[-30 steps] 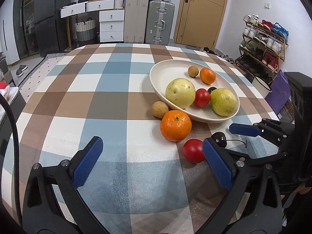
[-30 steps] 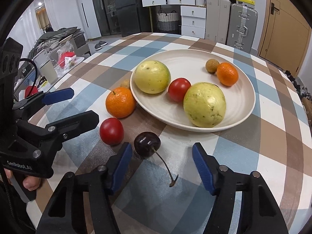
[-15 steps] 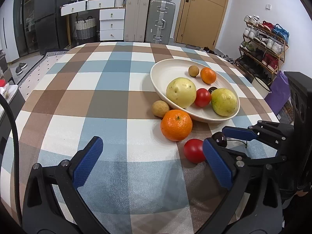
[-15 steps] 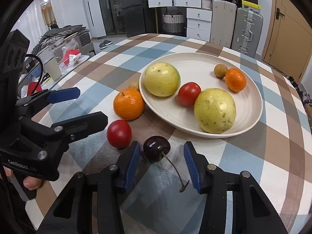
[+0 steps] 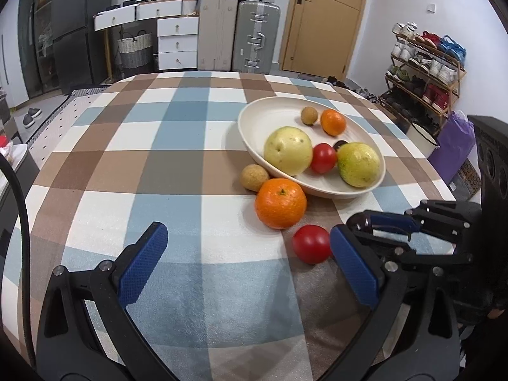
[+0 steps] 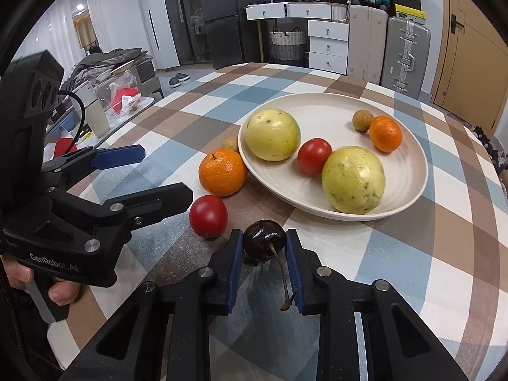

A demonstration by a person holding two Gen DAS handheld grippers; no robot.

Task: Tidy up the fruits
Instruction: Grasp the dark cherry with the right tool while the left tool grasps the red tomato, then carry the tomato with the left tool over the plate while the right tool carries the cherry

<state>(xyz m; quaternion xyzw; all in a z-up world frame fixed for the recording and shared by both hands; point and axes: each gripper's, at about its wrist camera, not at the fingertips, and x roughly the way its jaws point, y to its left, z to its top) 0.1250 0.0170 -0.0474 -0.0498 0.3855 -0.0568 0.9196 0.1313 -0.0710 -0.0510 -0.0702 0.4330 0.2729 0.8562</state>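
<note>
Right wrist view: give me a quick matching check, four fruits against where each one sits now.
Things:
1. cherry
2. large orange
3. small orange
4. loose tomato

Places:
A. in the bowl, beside a small brown fruit
B. on the cloth, touching the bowl's outside
C. between the right gripper's shut pads
D. on the cloth, touching nothing

Pairs: 1-C, 2-B, 3-A, 4-D

right hand-held gripper (image 6: pixel 264 244) clamping cherry (image 6: pixel 263 239), checked tablecloth (image 6: pixel 397 254)
</note>
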